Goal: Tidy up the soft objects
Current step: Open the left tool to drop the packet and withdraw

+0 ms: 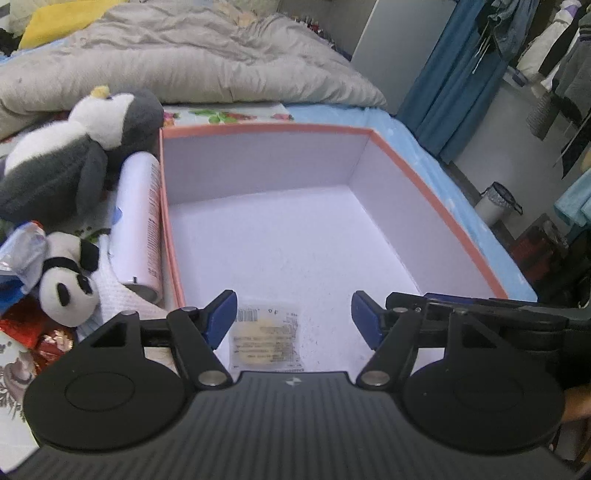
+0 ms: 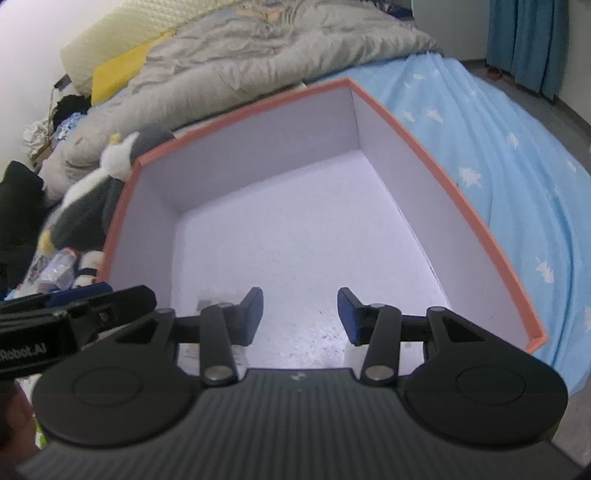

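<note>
Nearest me, my left gripper [image 1: 293, 319] hangs over the near end of the orange-rimmed box [image 1: 436, 192], its blue pads spread apart with nothing between them; below that gap, on the box's white floor, lies a small clear packet with a printed label [image 1: 266, 338], the only thing I can see inside. My right gripper [image 2: 300, 315] sits over the same near end, jaws also apart and empty, with the box's right wall [image 2: 480, 236] beside it. The box rests on a bed covered by a light blue sheet with white tree shapes [image 2: 517, 177]. Just left of the box a white spray can [image 1: 137, 225] lies along its outer wall, touching it. Further left of the can sit a small panda plush [image 1: 68, 280], crumpled wrappers [image 1: 22, 258] and, behind them near the box's far left corner, a grey-and-white penguin plush [image 1: 77, 155]. Beyond the box a rumpled grey duvet [image 1: 192, 59] fills the bed, with a yellow pillow [image 1: 55, 18] behind it. To the box's right, off the bed, I see blue curtains [image 1: 458, 74] and hanging clothes [image 1: 546, 55].
</note>
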Demonstrator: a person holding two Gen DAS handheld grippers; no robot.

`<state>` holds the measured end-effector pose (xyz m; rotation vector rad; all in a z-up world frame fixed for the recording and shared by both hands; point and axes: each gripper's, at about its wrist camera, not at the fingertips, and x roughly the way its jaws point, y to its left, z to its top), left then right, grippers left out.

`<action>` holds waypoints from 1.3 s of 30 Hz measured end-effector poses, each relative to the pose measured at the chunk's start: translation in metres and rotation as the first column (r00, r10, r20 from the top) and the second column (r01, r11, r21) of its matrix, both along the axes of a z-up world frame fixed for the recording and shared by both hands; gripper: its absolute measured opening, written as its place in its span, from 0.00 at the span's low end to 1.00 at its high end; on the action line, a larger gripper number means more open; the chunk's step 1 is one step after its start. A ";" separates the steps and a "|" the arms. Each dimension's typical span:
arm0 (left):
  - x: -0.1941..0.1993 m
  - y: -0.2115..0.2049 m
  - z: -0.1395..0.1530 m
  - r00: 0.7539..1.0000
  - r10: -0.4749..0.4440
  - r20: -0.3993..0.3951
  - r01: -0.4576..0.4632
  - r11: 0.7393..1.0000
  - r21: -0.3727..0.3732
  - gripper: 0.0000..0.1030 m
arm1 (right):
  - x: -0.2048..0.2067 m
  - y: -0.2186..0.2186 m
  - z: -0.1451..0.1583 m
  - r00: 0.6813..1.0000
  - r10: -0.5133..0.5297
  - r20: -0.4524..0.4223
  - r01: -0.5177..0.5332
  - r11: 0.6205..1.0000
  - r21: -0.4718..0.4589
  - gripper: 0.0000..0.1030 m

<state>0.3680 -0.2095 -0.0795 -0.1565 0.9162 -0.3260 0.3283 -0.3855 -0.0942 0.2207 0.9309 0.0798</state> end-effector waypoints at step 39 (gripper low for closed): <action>-0.251 0.169 0.112 0.945 0.154 0.287 -0.164 0.986 0.010 0.73 | -0.197 0.142 0.097 0.943 0.166 0.290 -0.170 0.985 -0.012 0.46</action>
